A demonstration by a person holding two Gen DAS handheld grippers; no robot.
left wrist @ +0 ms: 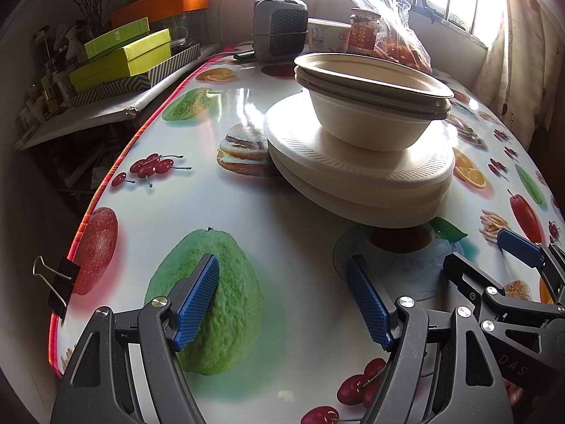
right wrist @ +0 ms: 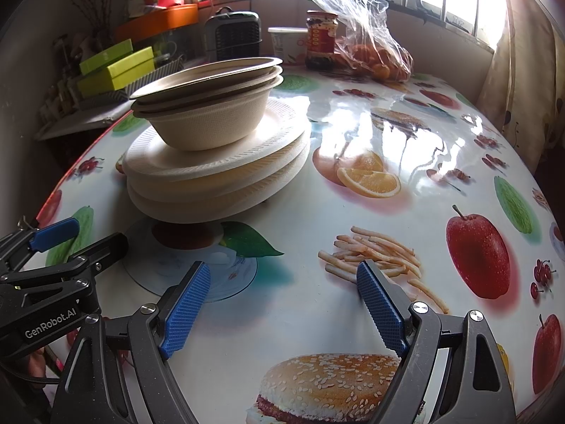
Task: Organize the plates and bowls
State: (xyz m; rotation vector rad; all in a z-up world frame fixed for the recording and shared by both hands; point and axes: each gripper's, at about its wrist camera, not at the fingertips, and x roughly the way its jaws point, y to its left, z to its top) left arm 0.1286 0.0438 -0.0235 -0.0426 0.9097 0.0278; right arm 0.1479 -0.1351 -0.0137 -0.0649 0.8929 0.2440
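A stack of white paper plates (left wrist: 360, 173) (right wrist: 212, 173) lies in the middle of the table. On top of it sits a nest of beige paper bowls (left wrist: 370, 106) (right wrist: 208, 109), tilted slightly. My left gripper (left wrist: 282, 272) hovers open over the tablecloth in front of the stack, nothing between its blue pads (left wrist: 199, 300). My right gripper (right wrist: 282, 275) is open too, empty, just right of the left one. Each gripper shows at the edge of the other's view: the right gripper (left wrist: 483, 251) and the left gripper (right wrist: 88, 233).
The table (right wrist: 353, 212) wears a glossy fruit-print cloth. At the far end stand a small heater (left wrist: 280, 30), a jar (right wrist: 320, 40), a tub (right wrist: 287, 44) and a plastic bag of oranges (right wrist: 374, 53). Green boxes (left wrist: 123, 56) sit on a shelf at left. A binder clip (left wrist: 58, 282) grips the left edge.
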